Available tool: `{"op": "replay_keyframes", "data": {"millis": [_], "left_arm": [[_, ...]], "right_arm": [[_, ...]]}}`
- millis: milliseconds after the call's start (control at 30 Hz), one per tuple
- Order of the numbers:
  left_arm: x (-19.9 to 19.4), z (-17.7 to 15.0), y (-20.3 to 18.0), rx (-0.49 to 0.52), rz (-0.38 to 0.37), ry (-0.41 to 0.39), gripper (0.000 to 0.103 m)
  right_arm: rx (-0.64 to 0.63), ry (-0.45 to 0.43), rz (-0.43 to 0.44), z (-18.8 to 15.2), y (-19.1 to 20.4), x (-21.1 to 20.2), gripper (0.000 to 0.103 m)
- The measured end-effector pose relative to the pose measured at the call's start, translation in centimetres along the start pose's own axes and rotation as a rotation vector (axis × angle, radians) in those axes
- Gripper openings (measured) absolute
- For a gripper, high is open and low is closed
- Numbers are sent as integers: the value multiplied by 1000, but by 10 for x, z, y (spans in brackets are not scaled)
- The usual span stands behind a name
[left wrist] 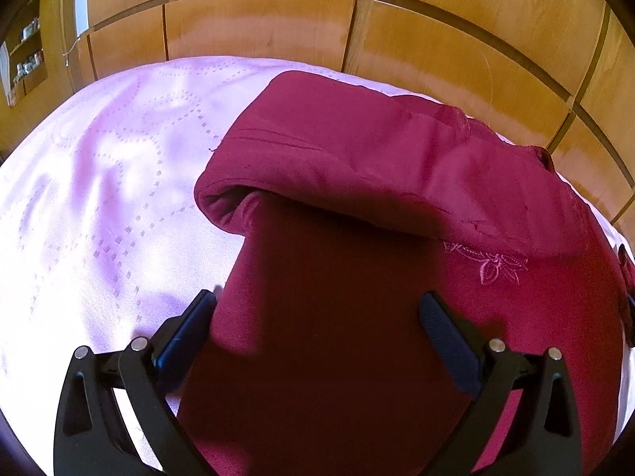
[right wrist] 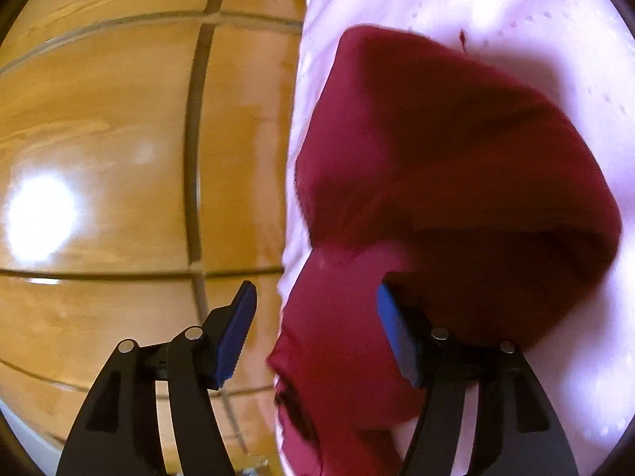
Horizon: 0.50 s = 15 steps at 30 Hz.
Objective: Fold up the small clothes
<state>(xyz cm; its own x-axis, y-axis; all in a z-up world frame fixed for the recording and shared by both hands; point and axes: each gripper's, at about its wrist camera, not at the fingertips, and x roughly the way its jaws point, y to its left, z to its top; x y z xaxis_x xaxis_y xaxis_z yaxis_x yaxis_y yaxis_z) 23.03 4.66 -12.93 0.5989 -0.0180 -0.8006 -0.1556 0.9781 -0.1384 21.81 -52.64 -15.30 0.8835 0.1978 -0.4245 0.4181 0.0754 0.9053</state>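
you are working over a pale pink quilted bedspread (left wrist: 99, 182) with dotted stitched curves, which is covering a bed and catching bright light, so parts of it are washing out to white. the dark red knit garment (left wrist: 357, 166) with a small pink embroidered flower (left wrist: 494, 267) is lying on that bedspread, near the edge that is facing the wooden panels. its upper part is lying doubled over the lower part, making a thick rounded fold across the middle, and the flower is peeking out just below that fold.

your left tongs (left wrist: 323, 317) are standing wide open, straddling the lower strip of the garment; the left pad is sitting right at the cloth's edge and the right pad is lying over the red fabric, and they are gripping nothing.

your right tongs (right wrist: 315, 327) are also standing wide open. in the right wrist view the red garment (right wrist: 436, 150) is filling the space between the pads and beyond, blurred; the right pad is sitting against the cloth under the fold, while the left pad is hanging over the room's wood beside the bed.

glossy honey-coloured wooden panels (left wrist: 258, 31) with dark seams are running behind the bed, a bright glare spot is showing on the same wood (right wrist: 43, 218) in the right view, and a wooden shelf unit with small items (left wrist: 25, 59) is standing at the far left.
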Motion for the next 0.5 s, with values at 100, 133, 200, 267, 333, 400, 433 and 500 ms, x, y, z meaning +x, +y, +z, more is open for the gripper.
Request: {"op": "replay_keyframes", "data": {"millis": [100,133,200,267,333,400,433,500], "left_arm": [[0,-1,2,-6,-9,-1,101],[0,-1,2,-6,-10,-1,101],[0,-1,2,-6,-11,-1,101],[2,-1,1,1,-2,3,101],[3,-1,-1,10,9,5,101],[3,-1,-2,12,11,6,101],[3,-1,-2,10,10,6,101],[3,-1,-3,7,6,5,101]], "right_arm": [[-1,-90,-14,10,2,6,55],[6,-116,-27,14,1,8,43],[41,-134,-61,18,-6,12,17],[54,-122,-74,17,-9,15,11],[20,-105,-41,10,-3,14,9],[-25,-87,-17,3,10,12,9],[-32,-76,0,-4,13,9,9],[-46,-43,46,-17,28,8,9]]}}
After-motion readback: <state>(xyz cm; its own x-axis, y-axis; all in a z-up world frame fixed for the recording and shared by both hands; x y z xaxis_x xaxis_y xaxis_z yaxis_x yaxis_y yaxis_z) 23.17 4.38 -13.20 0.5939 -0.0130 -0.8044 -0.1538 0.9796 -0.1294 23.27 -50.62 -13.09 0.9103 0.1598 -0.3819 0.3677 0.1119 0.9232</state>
